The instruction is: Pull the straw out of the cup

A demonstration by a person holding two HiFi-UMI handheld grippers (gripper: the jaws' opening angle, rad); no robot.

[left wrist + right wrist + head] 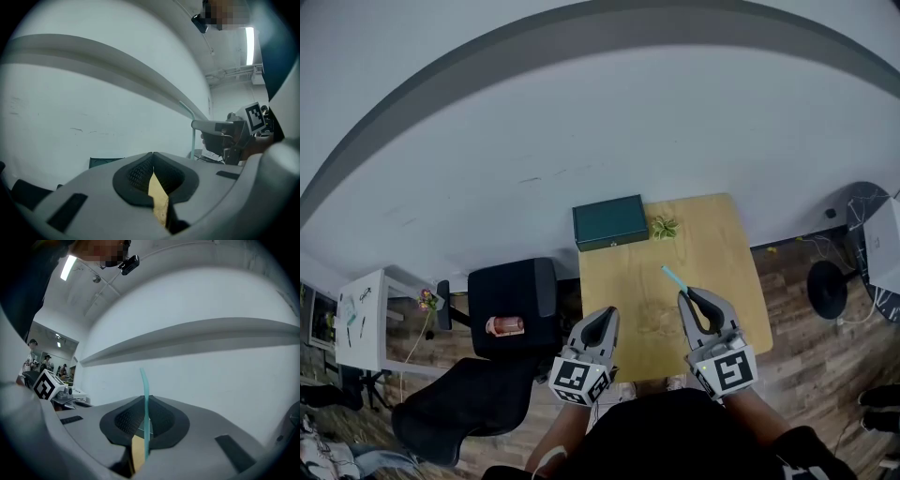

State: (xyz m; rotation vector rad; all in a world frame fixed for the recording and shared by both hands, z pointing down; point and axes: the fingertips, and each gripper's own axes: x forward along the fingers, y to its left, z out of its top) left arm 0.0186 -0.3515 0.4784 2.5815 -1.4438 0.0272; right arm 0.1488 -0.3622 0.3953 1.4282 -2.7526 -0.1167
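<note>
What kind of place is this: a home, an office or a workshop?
Probably an office or lab-style workroom, not a home. A plain wooden table stands by a bare white wall, black office chairs sit beside it, and a ceiling strip light hangs over a larger open room.

The straw is a pale teal. Left gripper and right gripper are both light grey with black pads, plus black-and-white checker-ish marker cubes. The table is light yellowish wood with a dark green box at its 11 o'clock. There's a black chair at 9 and a brown plank floor.
</note>
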